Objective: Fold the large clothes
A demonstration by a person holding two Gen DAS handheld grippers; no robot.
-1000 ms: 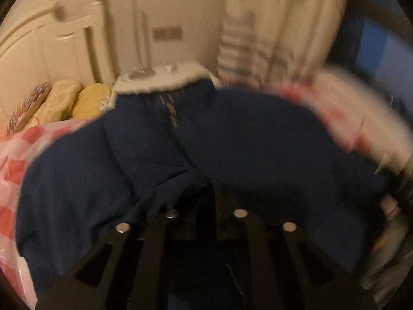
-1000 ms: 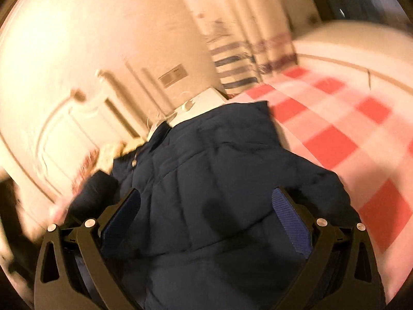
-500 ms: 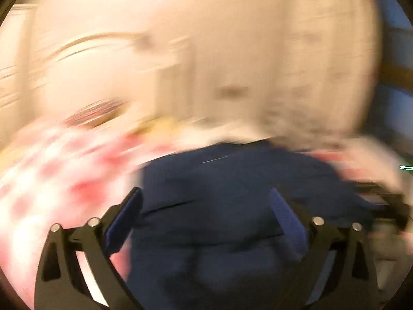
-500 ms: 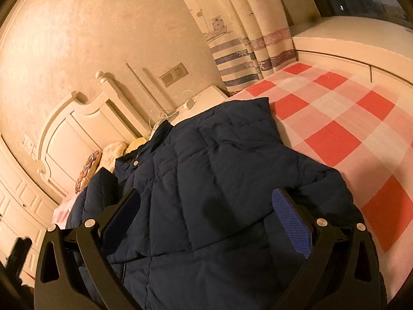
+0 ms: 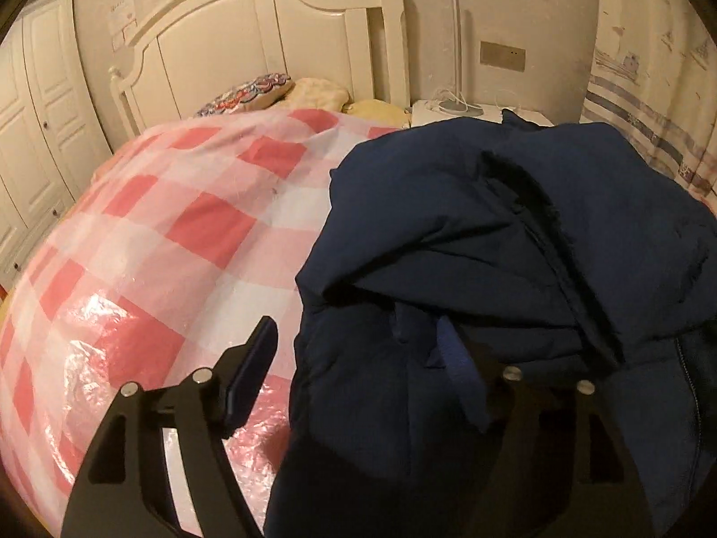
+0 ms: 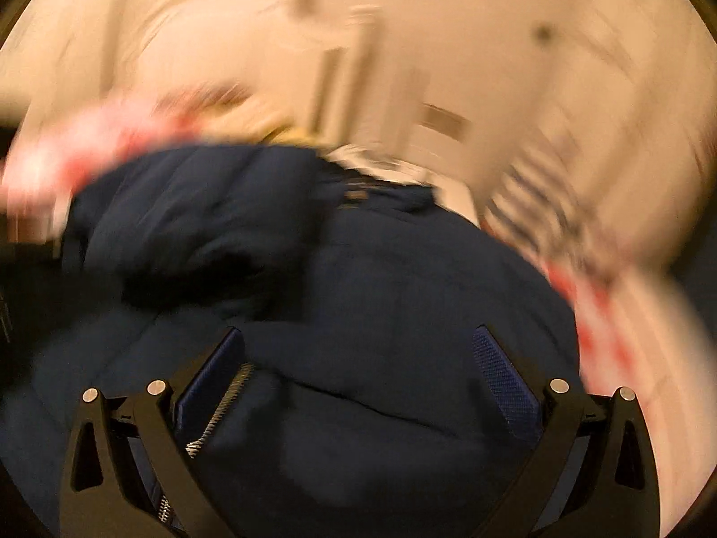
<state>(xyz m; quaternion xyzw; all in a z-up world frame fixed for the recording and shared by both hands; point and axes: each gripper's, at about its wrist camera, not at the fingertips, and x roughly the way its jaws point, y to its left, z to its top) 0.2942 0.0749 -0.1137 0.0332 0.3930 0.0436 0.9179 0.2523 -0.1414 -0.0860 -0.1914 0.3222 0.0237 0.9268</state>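
Note:
A large navy padded jacket (image 5: 515,246) lies in a rumpled heap on the red-and-white checked bed cover (image 5: 188,224). My left gripper (image 5: 358,358) is open over the jacket's left edge; its left finger (image 5: 251,367) is above the plastic-covered bedding and its right finger is among jacket folds. In the blurred right wrist view the jacket (image 6: 381,314) fills the middle. My right gripper (image 6: 358,367) is open just above it, with the zipper (image 6: 219,412) beside its left pad.
A white headboard (image 5: 269,36) and pillows (image 5: 278,89) stand at the bed's far end. A white nightstand (image 5: 470,112) with a lamp base sits behind the jacket. Striped curtains (image 5: 650,112) hang at the right. White wardrobe doors (image 5: 31,112) are at the left.
My left gripper opened, let go of the jacket and swung left, so the bed cover now shows. My right gripper stayed open and is sweeping fast; its view has turned blurred.

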